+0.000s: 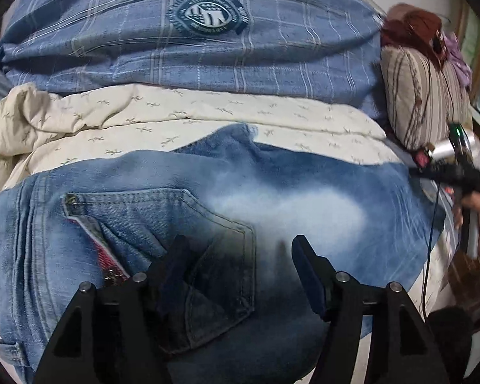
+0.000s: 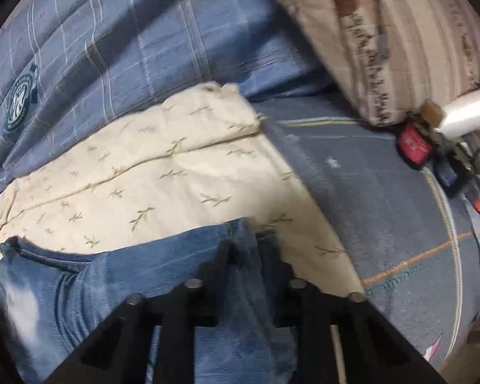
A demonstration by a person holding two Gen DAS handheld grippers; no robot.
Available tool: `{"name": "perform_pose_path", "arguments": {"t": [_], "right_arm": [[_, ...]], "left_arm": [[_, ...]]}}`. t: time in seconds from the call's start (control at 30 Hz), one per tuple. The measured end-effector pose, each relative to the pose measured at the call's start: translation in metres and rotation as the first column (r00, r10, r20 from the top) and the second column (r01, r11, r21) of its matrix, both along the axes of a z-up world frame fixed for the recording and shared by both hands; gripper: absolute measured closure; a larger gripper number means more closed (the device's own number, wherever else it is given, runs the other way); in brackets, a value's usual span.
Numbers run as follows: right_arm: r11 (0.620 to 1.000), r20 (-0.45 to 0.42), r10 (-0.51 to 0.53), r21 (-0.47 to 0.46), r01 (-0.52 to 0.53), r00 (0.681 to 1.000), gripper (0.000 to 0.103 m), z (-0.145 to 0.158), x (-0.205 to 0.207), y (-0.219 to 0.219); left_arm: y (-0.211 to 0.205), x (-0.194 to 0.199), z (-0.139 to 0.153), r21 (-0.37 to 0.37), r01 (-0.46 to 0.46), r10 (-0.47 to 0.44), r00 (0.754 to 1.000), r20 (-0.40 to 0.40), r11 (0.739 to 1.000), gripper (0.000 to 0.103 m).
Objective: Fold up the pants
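Observation:
Faded blue jeans [image 1: 272, 198] lie on a bed, back pocket [image 1: 182, 224] up, waistband at the left. My left gripper [image 1: 240, 249] is open just above the pocket area, empty. In the right wrist view my right gripper [image 2: 244, 249] is shut on a fold of the jeans' leg [image 2: 243, 233] near its far edge, over the cream leaf-print sheet [image 2: 144, 176]. The right gripper also shows at the right edge of the left wrist view [image 1: 448, 172].
A blue plaid quilt [image 1: 192, 48] with a round badge lies behind the jeans. A striped pillow [image 1: 422, 96] sits at the right with reddish and purple items on it. A grey-blue blanket [image 2: 384, 208] covers the bed's right side. A cable [image 1: 432, 240] hangs at the right.

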State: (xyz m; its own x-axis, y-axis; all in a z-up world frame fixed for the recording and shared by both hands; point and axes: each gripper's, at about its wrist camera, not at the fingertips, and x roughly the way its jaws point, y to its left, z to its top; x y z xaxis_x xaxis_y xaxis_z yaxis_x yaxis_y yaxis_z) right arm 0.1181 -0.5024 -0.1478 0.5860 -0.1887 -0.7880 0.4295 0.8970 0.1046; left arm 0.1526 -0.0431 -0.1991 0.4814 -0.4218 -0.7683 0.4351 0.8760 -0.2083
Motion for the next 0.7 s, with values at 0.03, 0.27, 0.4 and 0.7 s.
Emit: {"name": "perform_pose_path", "arguments": {"t": [0.03, 0.27, 0.4, 0.7], "right_arm": [[0.999, 0.000, -0.037, -0.038, 0.037, 0.999, 0.096, 0.001, -0.005, -0.002], [0.986, 0.168, -0.126, 0.133, 0.104, 0.978, 0.095, 0.009, -0.046, -0.031], [0.982, 0.261, -0.027, 0.189, -0.023, 0.965, 0.095, 0.036, -0.053, -0.005], [0.991, 0.009, 0.088, 0.102, -0.088, 0.996, 0.094, -0.014, -0.007, 0.051]], "left_arm": [[0.002, 0.001, 0.000, -0.006, -0.013, 0.013, 1.000, 0.000, 1.000, 0.036], [0.004, -0.003, 0.001, -0.018, -0.007, 0.007, 1.000, -0.005, 1.000, 0.036], [-0.015, -0.017, -0.001, 0.067, 0.085, -0.087, 0.996, 0.033, 0.994, 0.032], [-0.026, -0.019, -0.016, 0.201, 0.091, -0.103, 0.993, 0.054, 0.975, 0.032]]}}
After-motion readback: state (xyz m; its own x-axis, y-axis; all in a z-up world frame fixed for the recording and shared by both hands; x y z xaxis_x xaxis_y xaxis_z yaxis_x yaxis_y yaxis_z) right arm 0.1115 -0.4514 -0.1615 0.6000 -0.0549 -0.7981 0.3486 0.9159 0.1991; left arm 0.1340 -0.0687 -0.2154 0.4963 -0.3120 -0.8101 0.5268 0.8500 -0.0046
